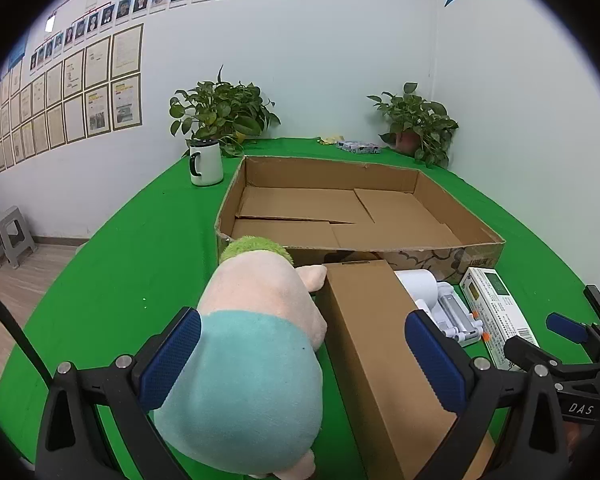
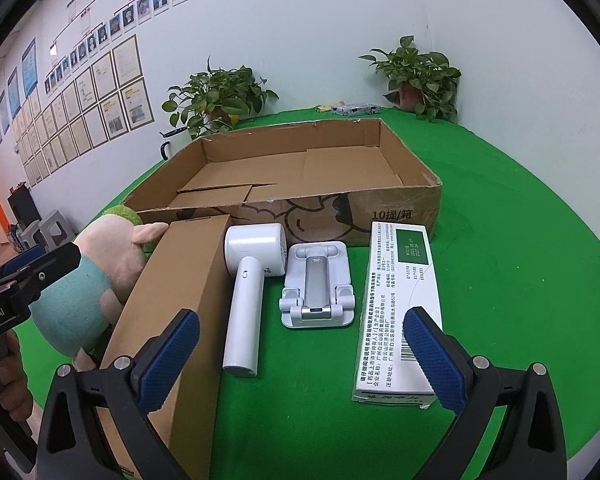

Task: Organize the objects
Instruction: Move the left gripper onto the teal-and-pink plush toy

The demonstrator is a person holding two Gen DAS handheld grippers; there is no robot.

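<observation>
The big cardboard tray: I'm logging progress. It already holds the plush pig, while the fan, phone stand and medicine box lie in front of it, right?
Not quite. The big cardboard tray is empty; the plush pig lies outside it beside the fan, phone stand and medicine box, as the right wrist view shows.

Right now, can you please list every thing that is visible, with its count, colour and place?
tray box: 1, brown cardboard, open, nothing inside, middle of table
table: 1, green cover
plush pig: 1, pink with teal shirt and green hat, left of the long box
long box: 1, brown, in front of the tray box
hand fan: 1, white, right of the long box
phone stand: 1, white and grey, right of the fan
medicine box: 1, white and green, farthest right
mug: 1, white, left of the tray box
plants: 2, green, at the far edge
tissue pack: 1, patterned, far edge
stools: 2, grey, on the floor
left gripper: open
right gripper: open
</observation>
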